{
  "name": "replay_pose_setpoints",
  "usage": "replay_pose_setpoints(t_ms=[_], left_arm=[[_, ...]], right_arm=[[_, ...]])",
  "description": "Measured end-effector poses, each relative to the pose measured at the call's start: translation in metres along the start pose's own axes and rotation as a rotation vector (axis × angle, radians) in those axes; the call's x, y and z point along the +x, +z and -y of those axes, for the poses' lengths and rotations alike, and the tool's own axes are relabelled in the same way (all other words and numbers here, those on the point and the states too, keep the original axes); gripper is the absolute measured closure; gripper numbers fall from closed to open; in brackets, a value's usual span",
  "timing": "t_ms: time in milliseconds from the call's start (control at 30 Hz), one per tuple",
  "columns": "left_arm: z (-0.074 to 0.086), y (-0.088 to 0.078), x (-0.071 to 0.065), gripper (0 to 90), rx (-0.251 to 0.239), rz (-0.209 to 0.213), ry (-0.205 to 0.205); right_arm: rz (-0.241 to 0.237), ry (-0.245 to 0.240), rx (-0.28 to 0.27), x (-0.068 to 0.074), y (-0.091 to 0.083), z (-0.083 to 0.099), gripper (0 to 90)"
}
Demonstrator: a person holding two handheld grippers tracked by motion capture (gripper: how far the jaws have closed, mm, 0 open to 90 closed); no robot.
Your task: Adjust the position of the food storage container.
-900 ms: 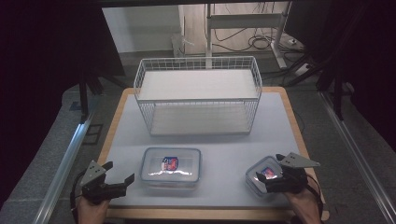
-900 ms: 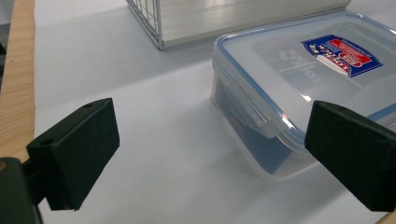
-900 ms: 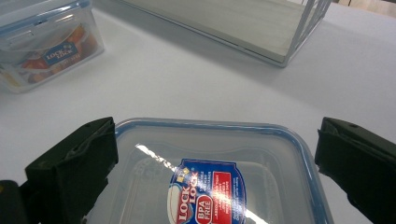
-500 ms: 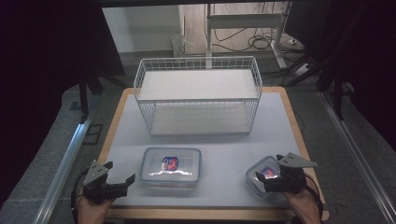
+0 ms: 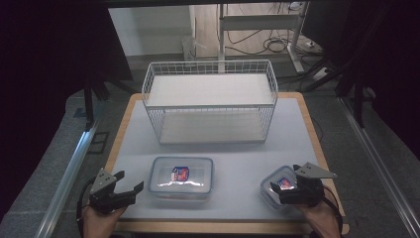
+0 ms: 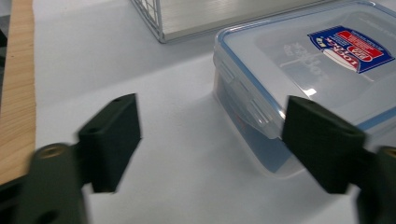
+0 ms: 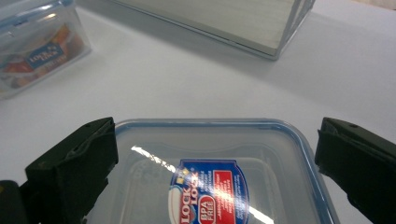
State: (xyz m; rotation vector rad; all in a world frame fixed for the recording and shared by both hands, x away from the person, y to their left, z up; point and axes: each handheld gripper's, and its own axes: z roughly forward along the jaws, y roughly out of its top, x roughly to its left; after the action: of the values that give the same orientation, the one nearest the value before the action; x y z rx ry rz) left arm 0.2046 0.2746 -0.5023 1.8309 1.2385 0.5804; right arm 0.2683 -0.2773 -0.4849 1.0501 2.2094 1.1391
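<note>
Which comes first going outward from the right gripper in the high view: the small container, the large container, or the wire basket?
1. Small container, directly at the right gripper, front right.
2. Large container, to its left, front centre.
3. Wire basket, at the back of the table.

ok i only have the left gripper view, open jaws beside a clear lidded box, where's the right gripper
Observer: The right gripper is at the front right of the table, jaws open either side of a smaller clear box.
Operator: is it gripping it
Observer: No; the right gripper view shows a gap between one jaw and the lid's edge.
Operator: what's that wire thing
Observer: A white wire rack with two levels, behind the bigger box.
</note>
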Motion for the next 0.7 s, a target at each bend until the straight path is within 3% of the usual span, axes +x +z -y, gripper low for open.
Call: replay_pose_setpoints(t_ms=[267, 333, 433, 700], left_arm=[[0.000, 0.001, 0.007, 65.4, -0.011, 0.036, -0.041], [-0.001, 0.004, 0.009, 75.9, -0.013, 0.064, -0.048], [-0.003, 0.010, 0.008, 89.6, 0.012, 0.075, -0.037], [-0.006, 0.029, 0.000, 90.0, 0.094, 0.091, -0.006]], right_arm=[[-0.011, -0.026, 0.016, 0.007, 0.000, -0.004, 0.2], [-0.011, -0.018, 0.023, 0.008, -0.001, -0.005, 3.3], [-0.026, 0.007, 0.010, 0.007, -0.003, -0.006, 6.8], [-0.032, 0.018, 0.015, 0.005, -0.006, -0.007, 15.3]])
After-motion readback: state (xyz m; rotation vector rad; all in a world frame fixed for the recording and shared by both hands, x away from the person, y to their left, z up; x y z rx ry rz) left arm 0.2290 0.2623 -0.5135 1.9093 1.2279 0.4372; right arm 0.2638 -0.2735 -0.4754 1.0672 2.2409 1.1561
